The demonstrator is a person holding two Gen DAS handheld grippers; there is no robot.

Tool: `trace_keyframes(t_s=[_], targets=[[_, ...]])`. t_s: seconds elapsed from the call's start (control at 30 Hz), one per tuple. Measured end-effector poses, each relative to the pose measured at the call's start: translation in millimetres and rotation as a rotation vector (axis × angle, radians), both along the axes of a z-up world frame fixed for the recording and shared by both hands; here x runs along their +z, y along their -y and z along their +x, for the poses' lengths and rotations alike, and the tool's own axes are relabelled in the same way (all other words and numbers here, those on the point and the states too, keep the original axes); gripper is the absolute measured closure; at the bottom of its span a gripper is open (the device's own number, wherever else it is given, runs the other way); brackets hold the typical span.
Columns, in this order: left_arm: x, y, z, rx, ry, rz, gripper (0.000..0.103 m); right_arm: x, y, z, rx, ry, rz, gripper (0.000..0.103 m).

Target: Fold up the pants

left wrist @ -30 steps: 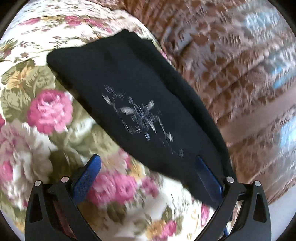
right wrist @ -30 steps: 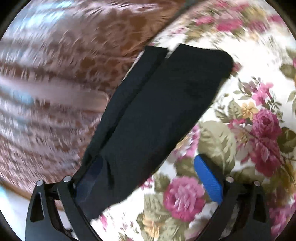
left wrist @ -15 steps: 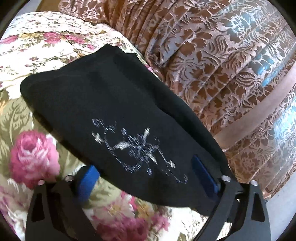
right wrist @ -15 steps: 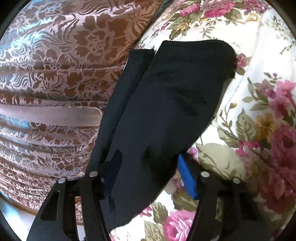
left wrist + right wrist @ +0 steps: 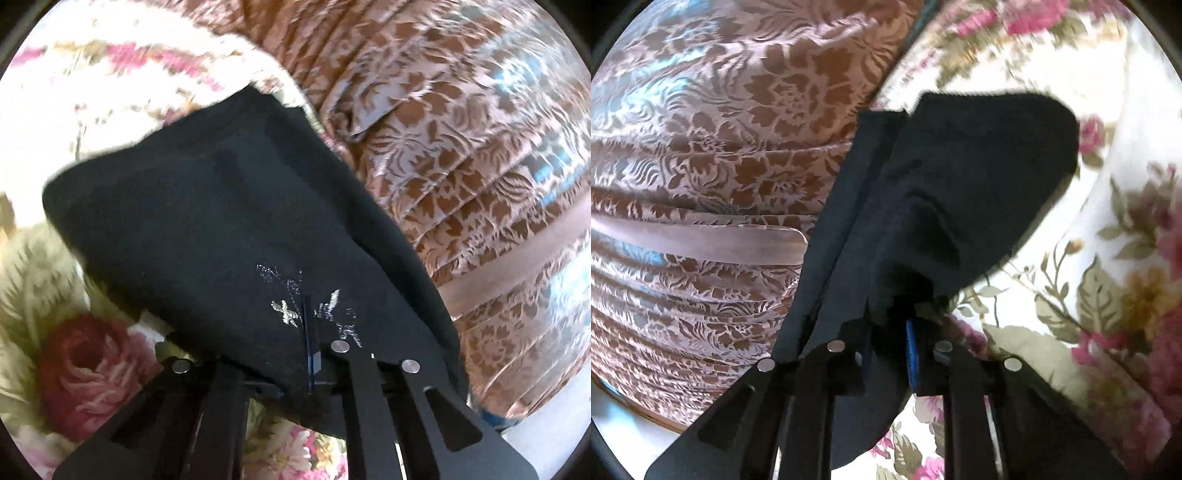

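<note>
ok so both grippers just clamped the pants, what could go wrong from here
1. The left hand-held gripper has just closed on the black pants near their edge; the pinch may slip when lifted.
2. The right hand-held gripper bunches the cloth, so layers may separate.
3. One side lies by the bed's edge near the brown curtain and could slide off.

Black pants (image 5: 207,221): folded into a compact, layered bundle on the floral sheet. Silver embroidered motif on the top face, at about 5 o'clock in the left wrist view. Right wrist view (image 5: 960,184): a narrower layer runs along the 9 o'clock edge; near end bunched, lifted.
</note>
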State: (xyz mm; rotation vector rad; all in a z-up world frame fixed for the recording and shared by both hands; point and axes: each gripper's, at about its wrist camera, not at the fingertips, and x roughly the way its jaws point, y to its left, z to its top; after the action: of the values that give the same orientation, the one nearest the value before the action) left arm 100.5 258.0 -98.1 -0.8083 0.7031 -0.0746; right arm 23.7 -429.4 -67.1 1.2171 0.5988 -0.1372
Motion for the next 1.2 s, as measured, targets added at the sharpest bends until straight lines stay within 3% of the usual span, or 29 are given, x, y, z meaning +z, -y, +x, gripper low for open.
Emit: trace_keyframes(t_s=[0.17, 0.43, 0.57, 0.73, 0.8, 0.83, 0.87, 0.93, 1.03, 1.1, 1.17, 1.2], targets=[[26, -5, -20, -0.024, 0.051, 0.014, 0.097, 35, -4, -18, 0.009, 0.050, -0.110, 0.095], [31, -17, -81, -0.024, 0.061, -0.005, 0.097, 59, -5, -69, 0.035, 0.055, -0.143, 0.095], [19, -18, -101, -0.032, 0.035, 0.033, 0.097, 48, -6, -93, 0.033, 0.026, -0.139, 0.095], [3, -14, -98, -0.020, 0.014, 0.070, 0.097, 19, -5, -98, 0.042, -0.044, -0.115, 0.093], [2, -16, -97, -0.006, 0.024, 0.056, 0.090, 20, -3, -98, 0.042, -0.031, -0.112, 0.079], [3, -19, -97, 0.019, 0.025, 0.066, 0.081, 21, -1, -98, 0.037, -0.022, -0.116, 0.065], [4, -22, -97, 0.040, 0.028, 0.077, 0.072, 24, 2, -98, 0.025, -0.009, -0.121, 0.057], [6, -32, -96, 0.075, 0.038, 0.085, 0.068, 27, 9, -96, 0.008, 0.000, -0.121, 0.050], [2, -41, -88, 0.075, 0.009, 0.067, 0.068, 21, 22, -86, -0.026, -0.032, -0.113, 0.051], [1, -41, -84, 0.073, 0.001, 0.082, 0.071, 16, 29, -79, -0.045, -0.050, -0.115, 0.074], [0, -42, -82, 0.082, -0.032, 0.107, 0.086, 12, 34, -73, -0.048, -0.095, -0.141, 0.089], [1, -43, -82, 0.090, -0.038, 0.108, 0.092, 13, 34, -72, -0.049, -0.093, -0.141, 0.090]])
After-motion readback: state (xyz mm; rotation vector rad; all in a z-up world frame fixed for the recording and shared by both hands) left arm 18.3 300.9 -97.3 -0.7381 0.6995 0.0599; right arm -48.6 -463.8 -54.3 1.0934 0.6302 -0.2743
